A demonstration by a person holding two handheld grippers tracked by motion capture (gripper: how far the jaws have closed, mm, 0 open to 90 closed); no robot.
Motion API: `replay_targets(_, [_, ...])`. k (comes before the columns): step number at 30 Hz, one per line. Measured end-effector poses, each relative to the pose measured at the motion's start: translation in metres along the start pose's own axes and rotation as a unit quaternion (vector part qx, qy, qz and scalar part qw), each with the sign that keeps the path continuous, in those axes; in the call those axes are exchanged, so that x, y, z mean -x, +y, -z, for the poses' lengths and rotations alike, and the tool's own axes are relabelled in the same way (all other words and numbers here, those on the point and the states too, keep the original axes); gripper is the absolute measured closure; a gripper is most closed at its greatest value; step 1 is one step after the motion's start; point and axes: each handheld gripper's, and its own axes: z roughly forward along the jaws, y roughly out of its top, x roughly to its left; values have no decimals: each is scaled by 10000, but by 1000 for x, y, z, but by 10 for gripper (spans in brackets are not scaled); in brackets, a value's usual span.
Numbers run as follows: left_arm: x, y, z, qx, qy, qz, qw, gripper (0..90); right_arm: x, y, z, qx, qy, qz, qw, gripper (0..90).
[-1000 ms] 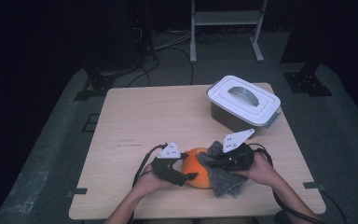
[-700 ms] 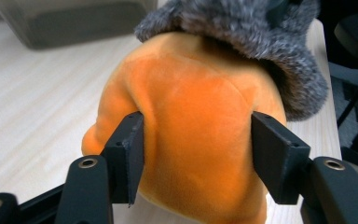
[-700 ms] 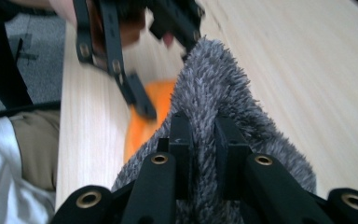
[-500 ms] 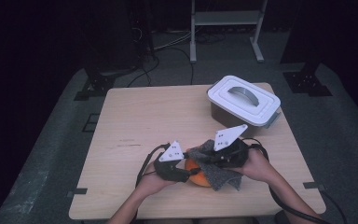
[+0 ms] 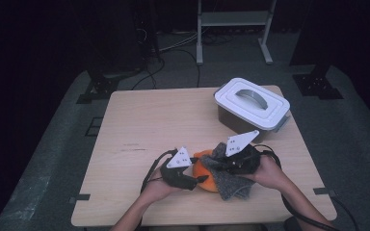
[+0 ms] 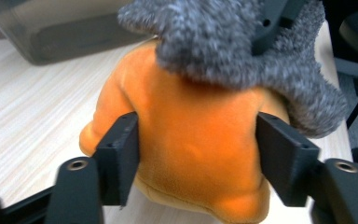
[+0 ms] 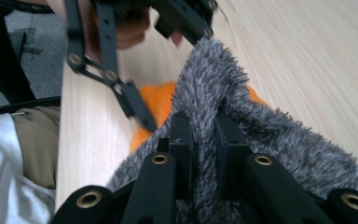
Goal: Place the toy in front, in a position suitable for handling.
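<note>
An orange plush lies near the front edge of the table, between the person's two hands, with a grey cloth draped over its right side and spilling onto the wood. The left gripper comes in from the left; in the left gripper view its jaws stand wide on either side of the plush, their inner faces pressed against the orange fabric, so it holds the toy across its body. The right gripper sits just above and to the right of the plush; in the right gripper view its jaws are drawn close together with a fold of the cloth pinched between them, lifted off the orange body. The cloth covers the top of the plush in the left gripper view. A lidded box stands well apart at the table's far right.
</note>
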Motion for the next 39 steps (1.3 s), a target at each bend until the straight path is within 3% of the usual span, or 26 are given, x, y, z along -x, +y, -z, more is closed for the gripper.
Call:
replay_targets(4, [3,3,1,-8,72,-116,9999,380,-6,9,-4,26,57,165,9998,788])
replay_targets(7, [0,-1,2,-18,38,-40,10000,387,-3,5,-4,18,124,93,9999,789])
replay_targets(10, [-2,-5,3,-60,10,9,10000,388,3,-4,1,7,34,-53,10000,788])
replay_targets(13, [-4,-9,4,-79,-24,91,9999,380,15,-18,5,118,-64,-346,9993,788])
replay_targets(16, [-6,-9,4,-106,-187,192,9996,307,16,-28,4,228,2,-540,9983,789])
replay_targets(18, [-8,-8,4,-55,-285,317,9991,210,12,-31,2,272,64,-524,9982,789])
replay_targets(21, [-11,-8,4,-65,-359,470,9982,142,3,-33,-3,275,350,-448,9980,789])
replay_targets(25, [-6,-10,2,-149,-279,320,9990,268,-7,-26,-5,119,347,-202,9991,788])
replay_targets(27, [-2,-8,3,-159,-227,102,9996,317,-5,-19,-4,176,302,-159,9993,789])
replay_targets(31, [7,-7,3,-190,-197,-275,9992,330,-2,-5,-5,389,213,-118,9989,789])
replay_targets(34, [4,-10,6,-273,-203,-291,9990,342,1,-7,-10,350,247,-125,9990,789])
replay_targets(39, [0,-16,8,-286,-230,-174,9992,344,5,-26,-6,427,191,-369,9982,789])
